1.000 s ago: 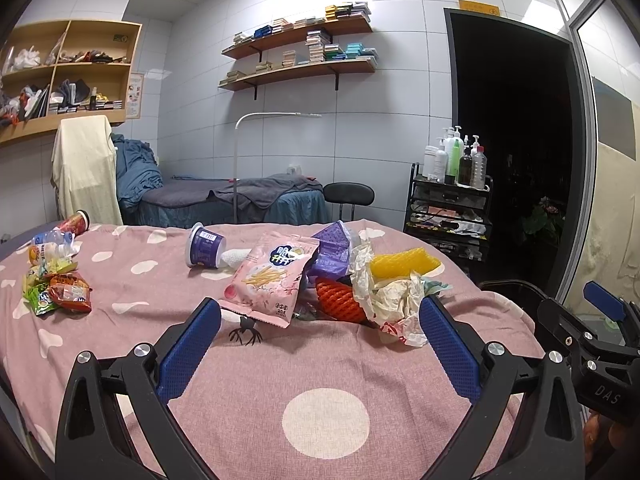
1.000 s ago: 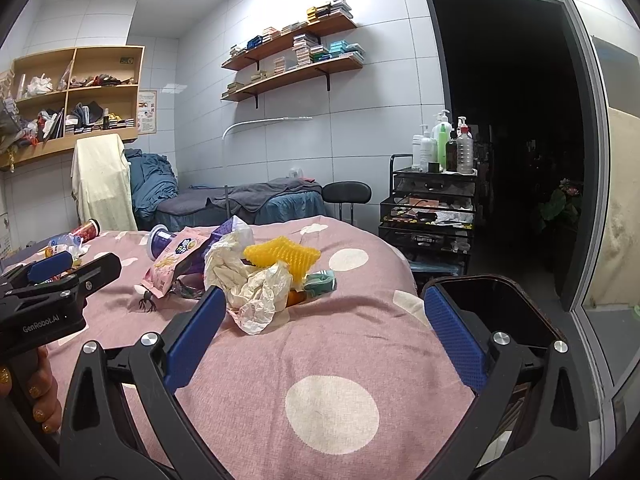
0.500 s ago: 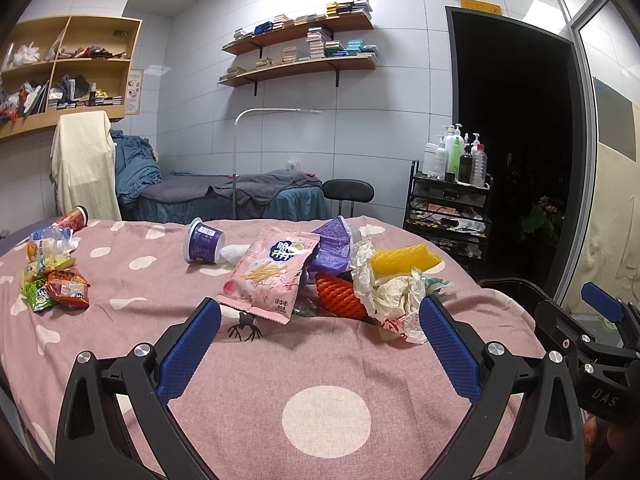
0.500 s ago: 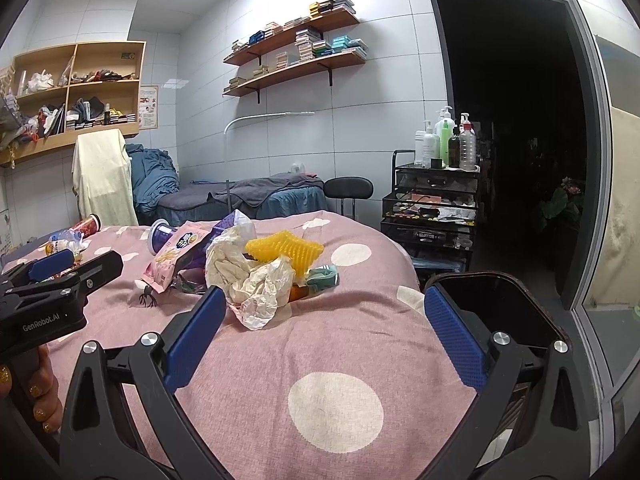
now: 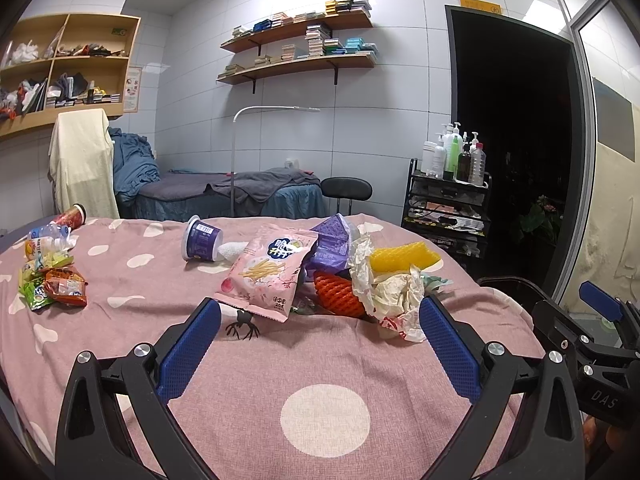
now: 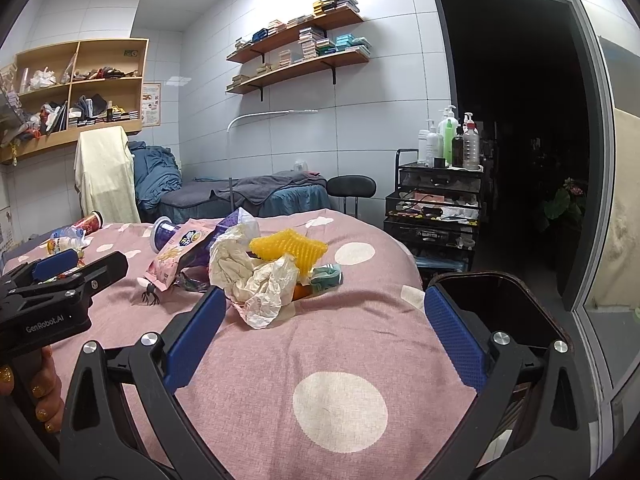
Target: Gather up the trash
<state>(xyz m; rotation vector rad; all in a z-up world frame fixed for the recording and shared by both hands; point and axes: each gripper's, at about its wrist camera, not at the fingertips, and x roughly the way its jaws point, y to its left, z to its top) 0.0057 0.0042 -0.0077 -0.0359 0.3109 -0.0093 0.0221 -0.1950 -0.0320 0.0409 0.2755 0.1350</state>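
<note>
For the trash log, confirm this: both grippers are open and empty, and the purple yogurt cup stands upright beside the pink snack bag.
Wrong on one point: the purple yogurt cup lies on its side, as the left wrist view shows. It is beside the pink snack bag, and the left gripper and right gripper are open and empty.

**Change log: both grippers edge toward the litter**

Left gripper [image 5: 320, 324]: slightly closer to the pink snack bag [image 5: 270, 276]. Right gripper [image 6: 326, 322]: slightly nearer the crumpled paper [image 6: 256, 280]. The trash itself shows no shift.

On the pink polka-dot bedspread [image 5: 328, 368] a pink snack bag [image 5: 266, 272] leans on the crumpled white paper [image 5: 390, 292] pile (a yellow foam net [image 5: 402, 258] behind it), a purple cup [image 5: 200, 240] lying behind-left, and a black bin [image 6: 488, 296] standing right of the bed.
</note>
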